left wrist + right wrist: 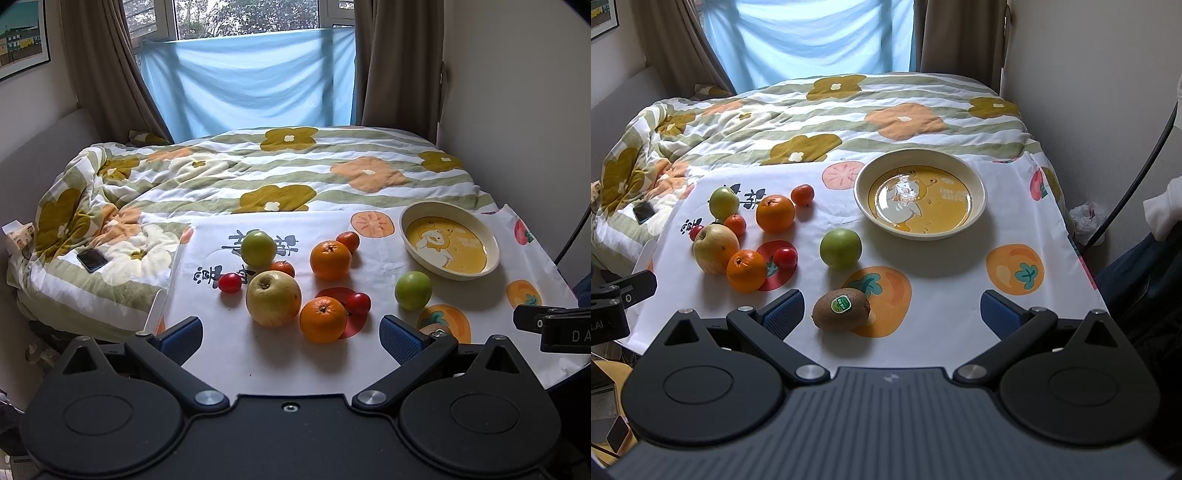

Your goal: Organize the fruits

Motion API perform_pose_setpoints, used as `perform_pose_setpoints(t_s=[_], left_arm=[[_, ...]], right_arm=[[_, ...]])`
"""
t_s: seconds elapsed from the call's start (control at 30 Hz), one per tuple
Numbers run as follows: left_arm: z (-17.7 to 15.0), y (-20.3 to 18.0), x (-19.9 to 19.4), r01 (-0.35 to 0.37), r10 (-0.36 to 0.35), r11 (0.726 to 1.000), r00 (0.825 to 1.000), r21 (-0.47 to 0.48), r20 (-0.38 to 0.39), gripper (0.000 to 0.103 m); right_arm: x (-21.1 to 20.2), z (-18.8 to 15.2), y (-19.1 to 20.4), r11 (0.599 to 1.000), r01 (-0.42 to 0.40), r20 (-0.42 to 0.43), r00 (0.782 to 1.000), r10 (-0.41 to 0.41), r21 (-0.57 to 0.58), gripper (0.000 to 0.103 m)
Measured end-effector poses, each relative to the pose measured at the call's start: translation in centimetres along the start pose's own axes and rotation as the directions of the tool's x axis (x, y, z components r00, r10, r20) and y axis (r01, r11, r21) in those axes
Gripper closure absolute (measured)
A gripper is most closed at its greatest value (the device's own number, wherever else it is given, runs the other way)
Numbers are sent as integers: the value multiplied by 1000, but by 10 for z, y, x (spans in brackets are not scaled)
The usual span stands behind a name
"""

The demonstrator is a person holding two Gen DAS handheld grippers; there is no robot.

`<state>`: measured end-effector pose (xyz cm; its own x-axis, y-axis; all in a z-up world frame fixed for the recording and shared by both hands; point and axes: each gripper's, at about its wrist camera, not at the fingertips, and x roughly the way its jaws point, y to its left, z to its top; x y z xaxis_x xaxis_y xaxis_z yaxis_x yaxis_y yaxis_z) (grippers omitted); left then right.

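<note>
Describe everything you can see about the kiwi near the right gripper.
The kiwi is brown, fuzzy and oval, lying on its side on the printed tablecloth, partly over an orange persimmon print. A round green sticker faces up. It sits just ahead of the open right gripper, nearer its left finger; nothing grips it.

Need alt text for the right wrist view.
Open right gripper hovers over a fruit-print cloth, a stickered kiwi nearest. Beyond sit an empty yellow bowl, a green fruit, and oranges, apples and tomatoes clustered left.
</note>
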<state>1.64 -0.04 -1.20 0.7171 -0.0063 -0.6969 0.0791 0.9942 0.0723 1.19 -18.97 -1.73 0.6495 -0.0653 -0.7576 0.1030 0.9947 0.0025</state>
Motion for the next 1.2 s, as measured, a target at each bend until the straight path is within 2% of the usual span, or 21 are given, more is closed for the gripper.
perform_pose_setpoints(t_s=[0.67,0.9,1.03,1.2], left_arm=[[2,5,-11,7,-7,1000,1000,-5,12,0],[9,14,-12,31,-31,999,999,-21,7,0],[16,23,-1,45,-45,999,999,-25,5,0],[14,33,28,93,-94,995,995,-44,-27,0]], right_arm=[[-4,1,-1,1000,-5,4,1000,5,4,0],[-5,1,0,1000,-5,2,1000,5,12,0],[-5,5,2,1000,-21,4,1000,20,23,0],[20,-11,5,999,-38,-12,999,38,-2,0]])
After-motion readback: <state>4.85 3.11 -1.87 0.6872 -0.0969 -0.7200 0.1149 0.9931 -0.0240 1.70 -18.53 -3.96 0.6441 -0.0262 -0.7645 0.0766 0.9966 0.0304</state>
